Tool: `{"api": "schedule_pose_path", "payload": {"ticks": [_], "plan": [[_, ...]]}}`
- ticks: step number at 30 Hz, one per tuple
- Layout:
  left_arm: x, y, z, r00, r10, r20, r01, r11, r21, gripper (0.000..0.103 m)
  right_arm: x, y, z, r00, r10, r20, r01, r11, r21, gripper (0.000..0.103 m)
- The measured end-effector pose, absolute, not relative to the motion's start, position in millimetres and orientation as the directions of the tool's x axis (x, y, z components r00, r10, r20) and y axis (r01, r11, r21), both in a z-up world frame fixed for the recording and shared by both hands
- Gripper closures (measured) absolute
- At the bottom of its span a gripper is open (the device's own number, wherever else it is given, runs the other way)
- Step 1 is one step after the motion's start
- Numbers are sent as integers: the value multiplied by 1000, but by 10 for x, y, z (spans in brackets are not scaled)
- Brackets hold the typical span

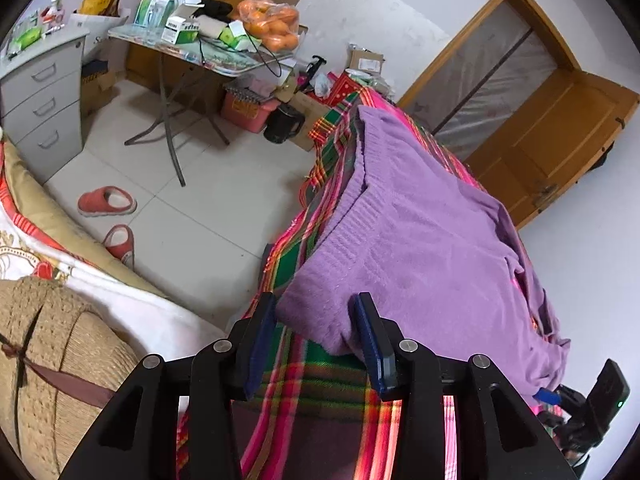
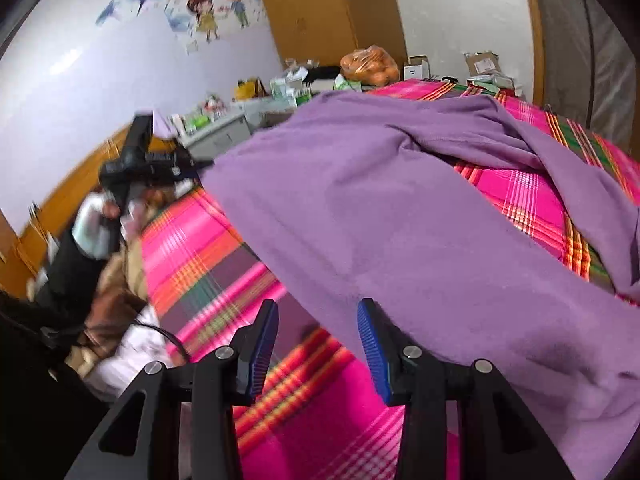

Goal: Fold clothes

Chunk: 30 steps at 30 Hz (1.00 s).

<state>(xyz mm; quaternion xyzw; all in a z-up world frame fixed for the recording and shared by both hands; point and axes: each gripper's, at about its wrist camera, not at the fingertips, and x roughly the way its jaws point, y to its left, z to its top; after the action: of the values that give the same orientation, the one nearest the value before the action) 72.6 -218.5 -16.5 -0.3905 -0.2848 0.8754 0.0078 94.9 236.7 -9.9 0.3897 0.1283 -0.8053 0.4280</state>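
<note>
A purple knit sweater (image 1: pixel 420 232) lies spread on a pink and green plaid cloth (image 1: pixel 320 392) over a table. My left gripper (image 1: pixel 316 312) is open, its jaws either side of the sweater's near corner, not closed on it. In the right wrist view the sweater (image 2: pixel 400 208) drapes over the plaid cloth (image 2: pixel 200 248). My right gripper (image 2: pixel 318 320) is open at the sweater's near edge, its right finger (image 2: pixel 374 344) against the fabric. The left gripper shows at the left of the right wrist view (image 2: pixel 136 156); the right one shows at the lower right of the left wrist view (image 1: pixel 592 412).
Left of the table is a tiled floor (image 1: pixel 180 216) with red slippers (image 1: pixel 106 200), a grey drawer unit (image 1: pixel 44 100) and a cluttered folding table (image 1: pixel 208 48) with a bag of oranges (image 1: pixel 272 24). A woven cushion (image 1: pixel 60 360) lies at lower left. A wooden door (image 1: pixel 560 128) stands behind.
</note>
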Motion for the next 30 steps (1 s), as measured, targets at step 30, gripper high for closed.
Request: {"api": "schedule_pose_path", "payload": {"ticks": [30], "plan": [[725, -2167, -96, -716, 218, -663, 187, -855, -483, 72, 1249, 2391, -20, -287, -523, -802, 858, -513, 27, 101]]}}
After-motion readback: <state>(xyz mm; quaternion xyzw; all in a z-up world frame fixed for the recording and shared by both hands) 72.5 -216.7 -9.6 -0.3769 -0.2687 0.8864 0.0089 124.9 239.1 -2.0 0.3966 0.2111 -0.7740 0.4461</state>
